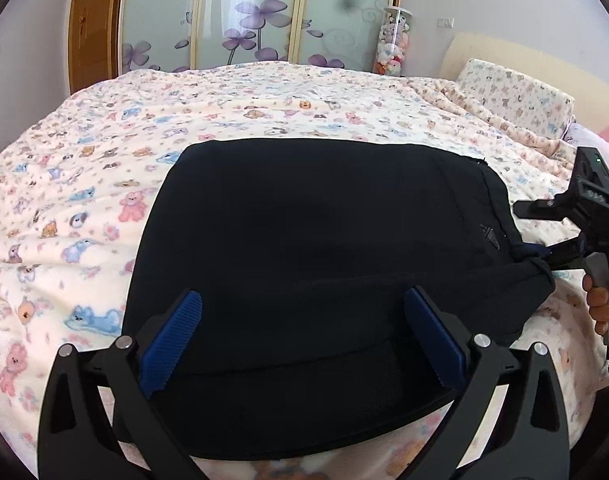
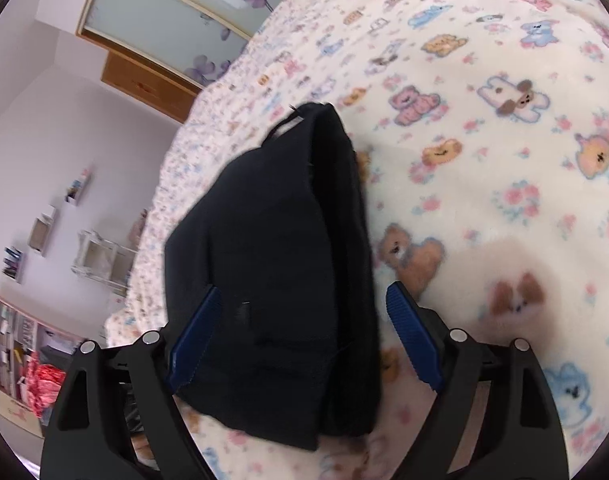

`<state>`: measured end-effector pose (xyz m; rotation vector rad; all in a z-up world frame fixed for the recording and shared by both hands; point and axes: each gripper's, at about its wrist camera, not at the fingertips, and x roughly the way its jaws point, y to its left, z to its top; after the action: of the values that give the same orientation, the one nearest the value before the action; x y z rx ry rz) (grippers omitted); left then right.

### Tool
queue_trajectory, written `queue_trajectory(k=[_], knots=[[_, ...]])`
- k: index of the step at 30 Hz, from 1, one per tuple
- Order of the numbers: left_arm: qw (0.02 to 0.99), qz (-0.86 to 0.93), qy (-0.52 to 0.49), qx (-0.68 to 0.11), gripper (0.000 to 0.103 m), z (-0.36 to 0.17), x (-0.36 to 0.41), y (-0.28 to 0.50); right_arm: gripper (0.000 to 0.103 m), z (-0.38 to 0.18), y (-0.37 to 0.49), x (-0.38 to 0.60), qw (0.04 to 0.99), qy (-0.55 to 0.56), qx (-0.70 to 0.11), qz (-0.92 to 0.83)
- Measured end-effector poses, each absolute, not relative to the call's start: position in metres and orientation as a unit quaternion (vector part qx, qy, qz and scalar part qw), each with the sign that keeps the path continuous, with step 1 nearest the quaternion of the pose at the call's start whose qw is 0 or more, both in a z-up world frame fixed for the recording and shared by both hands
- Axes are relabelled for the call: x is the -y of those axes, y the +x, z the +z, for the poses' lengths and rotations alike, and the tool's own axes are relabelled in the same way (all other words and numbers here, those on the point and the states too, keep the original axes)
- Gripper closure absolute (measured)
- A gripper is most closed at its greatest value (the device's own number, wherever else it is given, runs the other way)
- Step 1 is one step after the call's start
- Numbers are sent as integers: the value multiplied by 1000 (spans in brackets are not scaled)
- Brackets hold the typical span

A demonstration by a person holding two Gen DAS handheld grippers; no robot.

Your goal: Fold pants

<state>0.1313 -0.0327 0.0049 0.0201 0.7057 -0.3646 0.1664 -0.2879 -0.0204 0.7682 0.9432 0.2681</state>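
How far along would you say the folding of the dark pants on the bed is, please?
Done: the black fabric pants lie folded into a compact stack on the teddy-bear print blanket. In hand: nothing; left gripper and right gripper both stand open around it. Left: perhaps only a final tidy.

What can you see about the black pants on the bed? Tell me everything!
The black pants are folded into a compact, flat, roughly rectangular bundle of soft, matte dark fabric. They lie on the teddy-bear blanket, touching it underneath. Seams run along one end, and a small pale tag or loop peeks out at one corner in the right wrist view. The left gripper stands open over the near edge; the right gripper is open around one end. Whether either gripper's pads touch the cloth cannot be told.
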Motion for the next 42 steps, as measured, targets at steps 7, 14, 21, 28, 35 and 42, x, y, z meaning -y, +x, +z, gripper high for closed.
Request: queue_trajectory(k=[7,14,21,28,35,42], knots=[[919,-176,8,-353,2,2,32,132,16,-27,173,278,811,338,-439,186],[917,-176,8,-358,2,0,33,133,17,-32,179,279,812,345,-434,185],[917,-175,7,-359,2,-1,33,133,16,-29,179,275,797,366,-422,229],[915,-170,4,-366,2,-6,32,135,16,-10,173,270,795,377,-397,262],[915,-175,2,-365,2,-4,31,134,28,-32,190,271,799,360,-444,187],[917,-206,-25,-341,2,9,22,128,65,-32,188,276,786,404,-408,230]])
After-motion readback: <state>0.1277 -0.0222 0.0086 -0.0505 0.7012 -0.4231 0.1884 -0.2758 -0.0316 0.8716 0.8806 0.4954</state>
